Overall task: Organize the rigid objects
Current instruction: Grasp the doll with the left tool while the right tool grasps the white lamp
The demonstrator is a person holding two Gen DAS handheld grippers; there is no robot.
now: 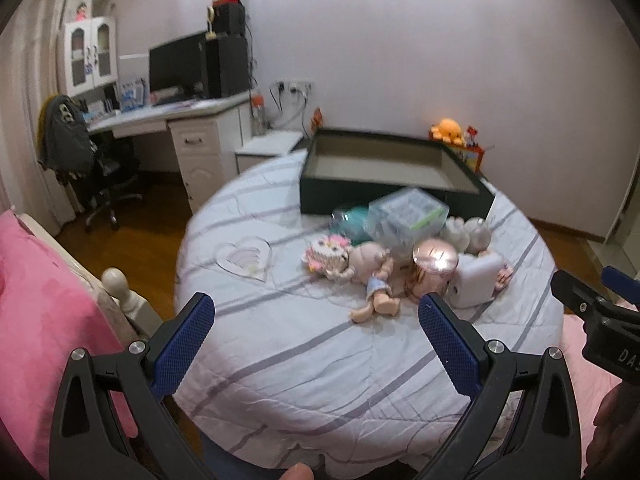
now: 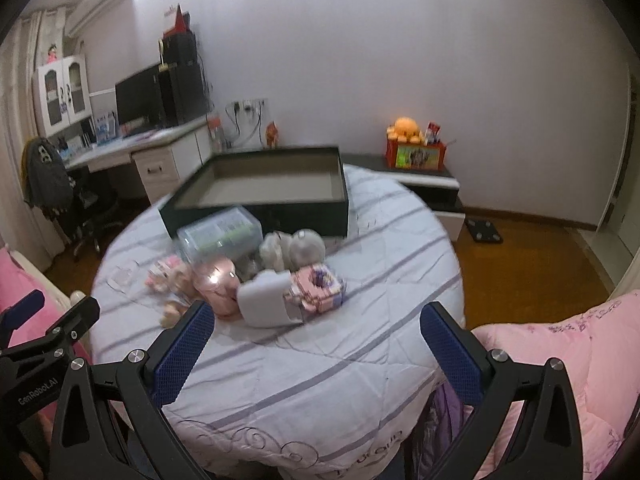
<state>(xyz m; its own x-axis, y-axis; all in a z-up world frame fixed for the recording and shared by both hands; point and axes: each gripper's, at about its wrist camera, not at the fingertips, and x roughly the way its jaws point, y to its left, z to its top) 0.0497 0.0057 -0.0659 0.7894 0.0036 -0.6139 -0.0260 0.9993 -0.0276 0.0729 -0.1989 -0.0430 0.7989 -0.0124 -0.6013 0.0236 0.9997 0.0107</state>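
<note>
Round quilted table (image 1: 320, 360) — both grippers, left (image 1: 316, 344) and right (image 2: 316, 348), spread wide, empty; one dark tray (image 1: 384, 196) behind the toy pile.

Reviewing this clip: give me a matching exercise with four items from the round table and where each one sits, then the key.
Things:
1. dark box
2. clear plastic container
3. white case
4. heart-shaped mat

Places:
A. alone on the cloth, left of the pile
B. far edge of the table, empty
C. nearest the right tool, at the pile's front
D. just in front of the box

Pairs: 1-B, 2-D, 3-C, 4-A
</note>
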